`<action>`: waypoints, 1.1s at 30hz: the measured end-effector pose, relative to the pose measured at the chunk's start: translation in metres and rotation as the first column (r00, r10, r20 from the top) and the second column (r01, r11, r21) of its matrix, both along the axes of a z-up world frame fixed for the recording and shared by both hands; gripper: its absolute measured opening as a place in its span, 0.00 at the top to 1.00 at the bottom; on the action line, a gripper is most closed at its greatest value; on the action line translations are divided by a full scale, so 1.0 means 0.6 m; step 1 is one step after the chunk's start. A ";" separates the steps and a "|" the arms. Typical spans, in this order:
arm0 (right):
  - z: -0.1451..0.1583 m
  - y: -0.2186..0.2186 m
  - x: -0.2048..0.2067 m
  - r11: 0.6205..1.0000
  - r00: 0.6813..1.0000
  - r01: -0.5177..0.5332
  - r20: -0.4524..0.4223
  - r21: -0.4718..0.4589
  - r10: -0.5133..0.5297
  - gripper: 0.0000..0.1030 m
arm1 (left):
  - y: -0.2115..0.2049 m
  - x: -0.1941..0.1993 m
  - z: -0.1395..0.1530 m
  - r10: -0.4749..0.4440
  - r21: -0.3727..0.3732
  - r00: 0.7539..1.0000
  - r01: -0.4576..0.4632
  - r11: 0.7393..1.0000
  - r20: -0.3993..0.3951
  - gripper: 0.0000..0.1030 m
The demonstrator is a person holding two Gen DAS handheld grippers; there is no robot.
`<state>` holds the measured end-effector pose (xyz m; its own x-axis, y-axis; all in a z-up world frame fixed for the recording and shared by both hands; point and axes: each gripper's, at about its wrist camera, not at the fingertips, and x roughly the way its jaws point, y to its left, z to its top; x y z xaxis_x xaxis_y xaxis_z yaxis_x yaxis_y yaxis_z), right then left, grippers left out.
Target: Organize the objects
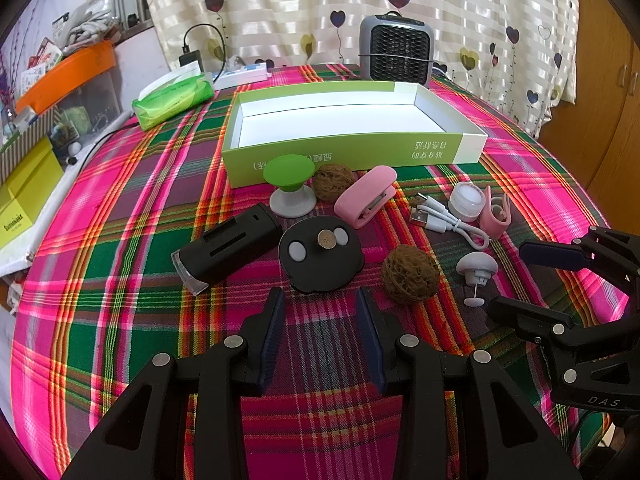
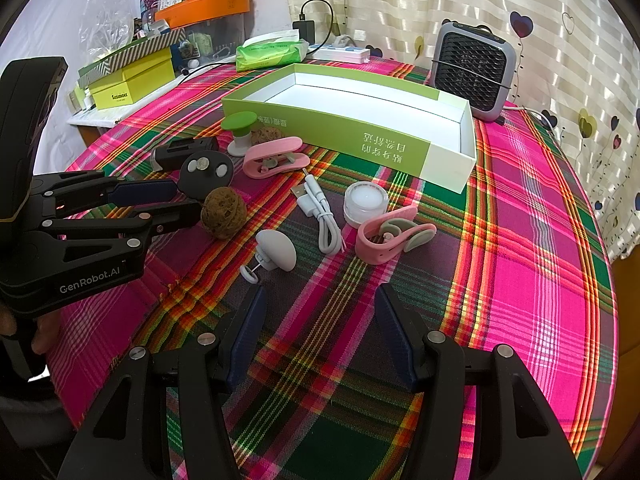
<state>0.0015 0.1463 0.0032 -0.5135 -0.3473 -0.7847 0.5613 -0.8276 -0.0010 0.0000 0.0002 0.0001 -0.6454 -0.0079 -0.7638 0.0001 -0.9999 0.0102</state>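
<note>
Progress at the outset of organizing: the green-and-white box (image 1: 352,120) sits with nothing in it at the far middle of the plaid-covered table (image 2: 540,220), and every small item lies outside it, on the cloth on the near side of the box. Touching or just beside the box's near wall are a green suction cup (image 1: 289,184), a walnut (image 1: 333,181) and a pink stapler-like clip (image 1: 366,196). Nearer than these lie a black cylindrical case (image 1: 232,246), a black round disc (image 1: 321,254) and a second walnut (image 1: 410,273). Off the box's right near corner are a white USB cable (image 2: 318,216), a small clear jar (image 2: 365,203), a pink clip (image 2: 390,238) and a grey mushroom-shaped hook (image 2: 274,256).

The left gripper (image 1: 320,324) hovers with jaws well parted and empty, pointing at the disc. The right gripper (image 2: 320,328) is likewise spread wide and holds nothing, facing the hook and cable. Judged from this layout, nothing has been sorted; all ten loose items remain to be carried into the box, presumably the intended container.
</note>
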 end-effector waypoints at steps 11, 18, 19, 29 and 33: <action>0.000 0.000 0.000 1.000 1.000 0.000 0.000 0.000 0.000 0.45 | 0.000 0.000 0.000 0.000 -0.002 1.000 0.000 1.000 0.000 0.66; 0.000 0.000 0.000 1.000 1.000 0.000 0.000 0.000 0.000 0.45 | -0.002 0.000 0.000 0.000 -0.006 1.000 0.000 1.000 -0.001 0.66; 0.000 0.000 0.000 1.000 1.000 0.000 0.000 0.000 0.000 0.45 | -0.001 0.000 0.000 0.000 -0.005 1.000 0.000 1.000 0.000 0.66; 0.000 0.000 0.000 1.000 1.000 0.000 -0.002 0.004 0.000 0.44 | -0.010 -0.006 0.002 -0.001 0.021 1.000 0.001 1.000 0.001 0.66; 0.004 -0.004 -0.003 1.000 1.000 0.013 0.001 0.000 -0.013 0.44 | -0.011 0.000 0.002 -0.009 0.042 1.000 0.009 0.999 -0.001 0.66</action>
